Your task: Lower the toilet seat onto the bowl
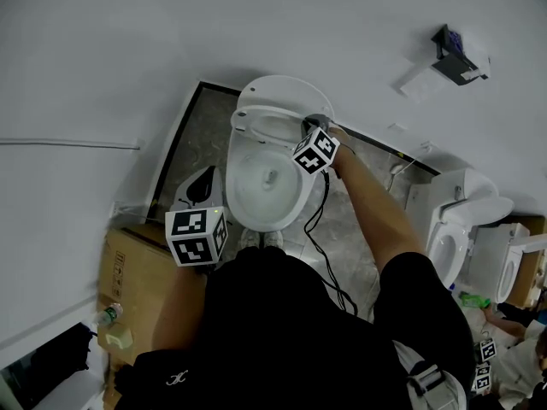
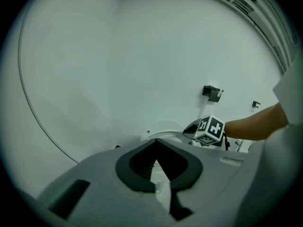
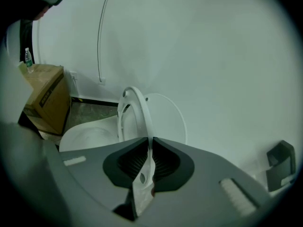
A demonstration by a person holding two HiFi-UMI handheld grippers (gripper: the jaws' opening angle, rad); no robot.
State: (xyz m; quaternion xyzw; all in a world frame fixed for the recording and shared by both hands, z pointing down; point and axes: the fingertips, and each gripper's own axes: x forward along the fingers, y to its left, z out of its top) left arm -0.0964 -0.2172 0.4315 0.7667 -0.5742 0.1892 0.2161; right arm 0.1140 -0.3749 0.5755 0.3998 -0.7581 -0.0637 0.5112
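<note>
A white toilet stands against the wall, its bowl (image 1: 269, 182) open. The lid (image 1: 286, 88) leans back on the wall. The seat (image 1: 261, 125) is tilted partway up from the bowl. My right gripper (image 1: 313, 135) is at the seat's right rim, shut on it. In the right gripper view the seat (image 3: 135, 112) stands on edge, its thin rim pinched in the right gripper (image 3: 150, 143), with the lid (image 3: 168, 117) behind. My left gripper (image 1: 202, 193) hangs left of the bowl, close to my body. In its own view the left gripper (image 2: 156, 143) is shut on nothing.
A cardboard box (image 1: 128, 272) with a bottle (image 1: 107, 314) on it stands left of the toilet. A black cable (image 1: 320, 229) trails from the right gripper. More toilets (image 1: 457, 229) sit at the right. A holder (image 1: 457, 58) is fixed on the wall.
</note>
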